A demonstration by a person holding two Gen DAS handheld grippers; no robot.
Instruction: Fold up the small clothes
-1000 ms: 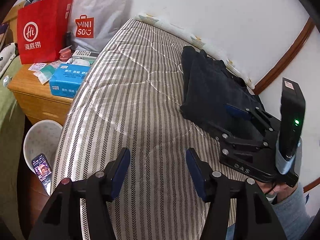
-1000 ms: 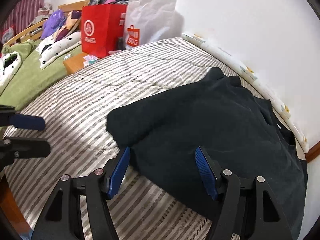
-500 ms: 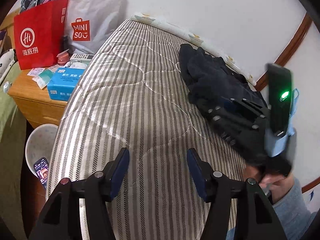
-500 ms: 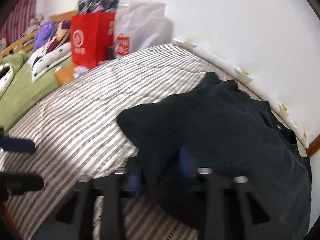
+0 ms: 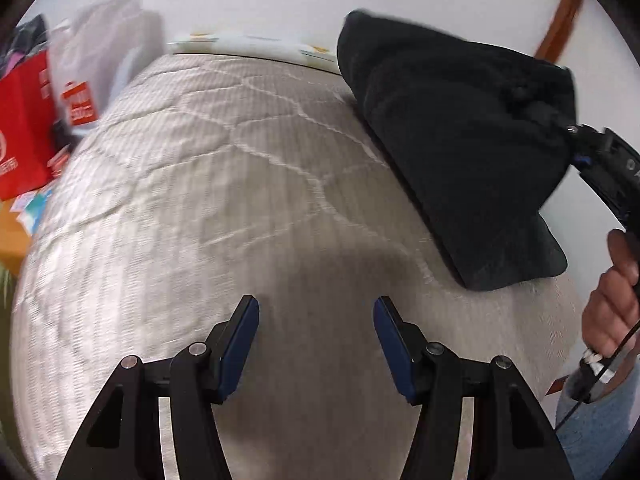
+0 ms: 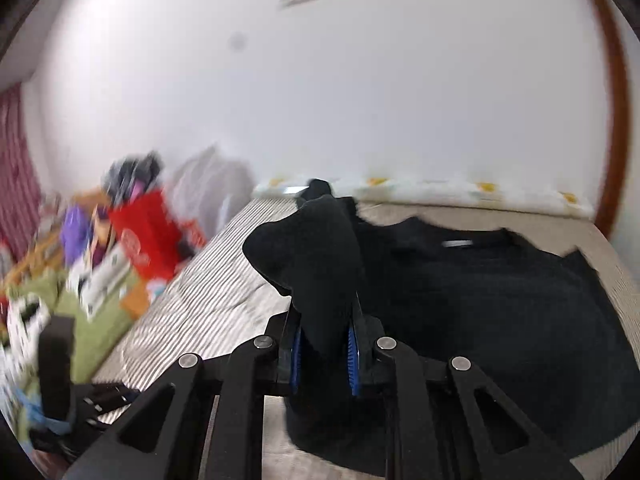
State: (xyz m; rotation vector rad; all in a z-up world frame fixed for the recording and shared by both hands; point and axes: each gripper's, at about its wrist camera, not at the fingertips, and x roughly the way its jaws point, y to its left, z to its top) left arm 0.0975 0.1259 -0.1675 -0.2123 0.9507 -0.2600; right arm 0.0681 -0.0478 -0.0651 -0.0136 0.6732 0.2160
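Right gripper (image 6: 324, 354), jaws just closed on the black garment's (image 6: 500, 300) edge, lifts it for folding; left gripper (image 5: 316, 344) waits half-open and empty above the striped mattress (image 5: 200, 200).

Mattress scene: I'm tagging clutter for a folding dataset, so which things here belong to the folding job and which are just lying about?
Part of the job:
- black garment, one edge lifted
- right tool, shut on that lifted edge
- left tool, open, holding nothing
- striped mattress, the folding surface

Just lying about:
- red paper bag
- white shopping bag
- green bedding
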